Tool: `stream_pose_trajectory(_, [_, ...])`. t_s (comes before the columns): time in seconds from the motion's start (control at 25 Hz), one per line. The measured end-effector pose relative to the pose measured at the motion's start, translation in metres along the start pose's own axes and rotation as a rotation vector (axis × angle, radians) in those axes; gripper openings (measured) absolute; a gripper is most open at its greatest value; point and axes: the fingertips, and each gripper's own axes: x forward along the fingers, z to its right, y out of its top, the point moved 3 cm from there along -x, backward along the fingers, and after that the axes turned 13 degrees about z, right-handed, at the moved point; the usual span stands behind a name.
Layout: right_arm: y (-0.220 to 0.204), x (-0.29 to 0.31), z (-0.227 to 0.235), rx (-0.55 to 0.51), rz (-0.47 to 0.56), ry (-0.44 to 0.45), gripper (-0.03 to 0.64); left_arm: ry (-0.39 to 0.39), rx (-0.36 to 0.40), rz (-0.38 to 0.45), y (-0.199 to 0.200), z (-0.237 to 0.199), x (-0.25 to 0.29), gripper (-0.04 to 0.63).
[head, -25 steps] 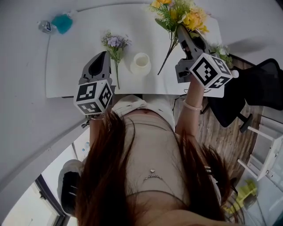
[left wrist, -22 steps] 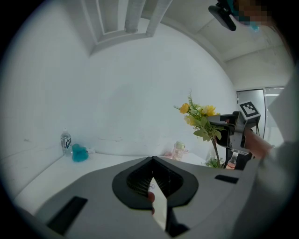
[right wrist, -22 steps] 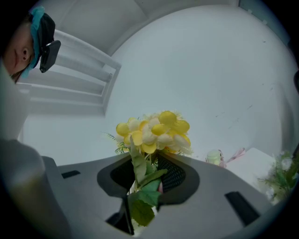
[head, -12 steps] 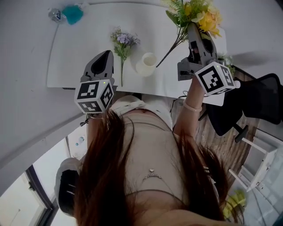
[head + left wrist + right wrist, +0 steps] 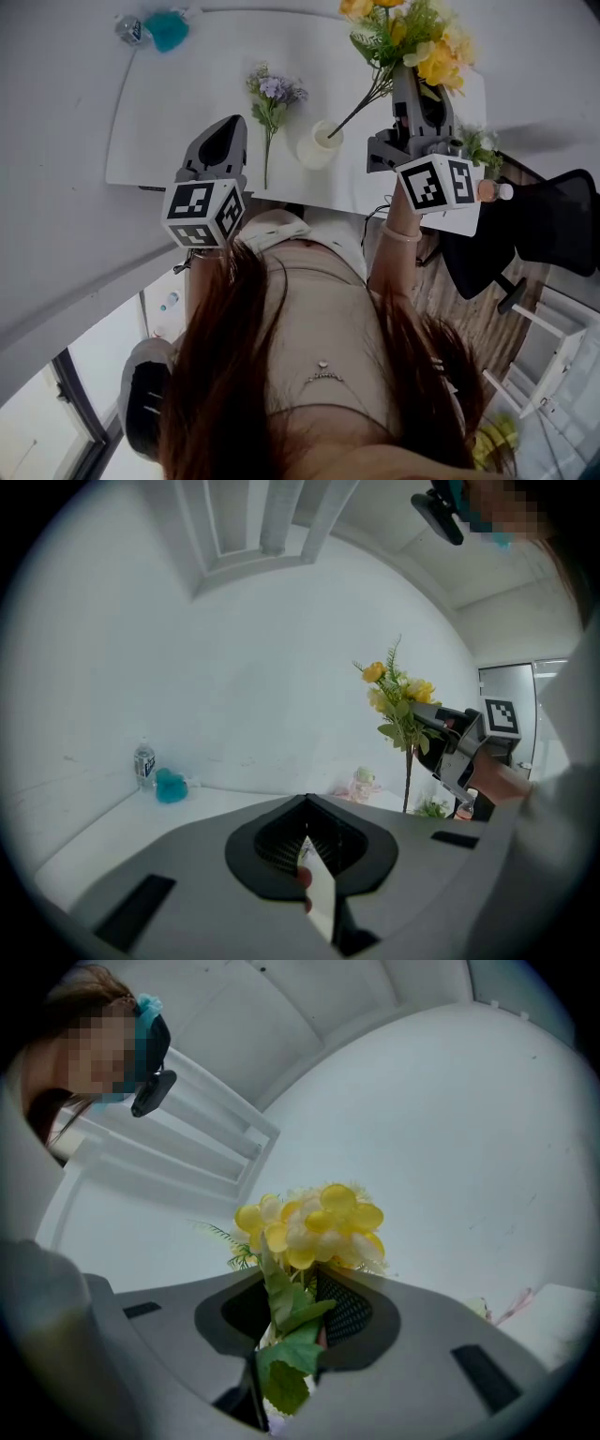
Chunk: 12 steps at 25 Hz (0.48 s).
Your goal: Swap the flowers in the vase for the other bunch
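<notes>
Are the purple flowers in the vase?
No, the purple flowers lie on the table beside the white vase.

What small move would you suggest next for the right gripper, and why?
Probably ease the yellow bunch down so its stems slide into the white vase. The right gripper is shut on the stems, their tips look to sit at the vase's mouth, and the purple bunch lies beside it on the table.
</notes>
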Motion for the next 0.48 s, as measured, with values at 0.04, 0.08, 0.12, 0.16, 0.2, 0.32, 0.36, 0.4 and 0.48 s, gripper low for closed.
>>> stream_pose_trajectory(0.04, [-0.003, -0.001, -0.003, -0.017, 0.001, 0.007, 0.135, -0.001, -0.002, -0.002, -0.001, -0.001, -0.001, 0.003])
stream_pose_trajectory(0.08, [-0.007, -0.002, -0.006, -0.031, 0.001, 0.013, 0.135, -0.002, -0.003, -0.004, -0.002, -0.002, -0.001, 0.003])
stream_pose_trajectory(0.12, [-0.011, -0.003, -0.009, -0.043, -0.001, 0.02, 0.135, -0.005, -0.003, -0.007, -0.003, -0.002, -0.001, 0.003])
stream_pose_trajectory(0.16, [-0.015, -0.005, -0.011, -0.053, -0.005, 0.027, 0.137, -0.011, -0.003, -0.008, -0.003, -0.003, 0.0, 0.003])
stream_pose_trajectory(0.2, [-0.019, -0.007, -0.013, -0.062, -0.01, 0.033, 0.137, -0.018, -0.003, -0.006, -0.003, -0.002, 0.0, 0.003])
stream_pose_trajectory(0.32, [-0.03, -0.014, -0.016, -0.078, -0.028, 0.045, 0.137, -0.037, -0.006, 0.012, -0.001, 0.002, 0.002, 0.003])
stream_pose_trajectory(0.36, [-0.033, -0.015, -0.017, -0.084, -0.034, 0.047, 0.137, -0.041, -0.008, 0.018, 0.0, 0.003, 0.003, 0.003])
stream_pose_trajectory(0.4, [-0.035, -0.016, -0.019, -0.09, -0.039, 0.049, 0.137, -0.044, -0.01, 0.023, 0.001, 0.004, 0.003, 0.003])
stream_pose_trajectory(0.48, [-0.038, -0.018, -0.021, -0.106, -0.047, 0.054, 0.137, -0.049, -0.016, 0.03, 0.003, 0.004, 0.003, 0.003])
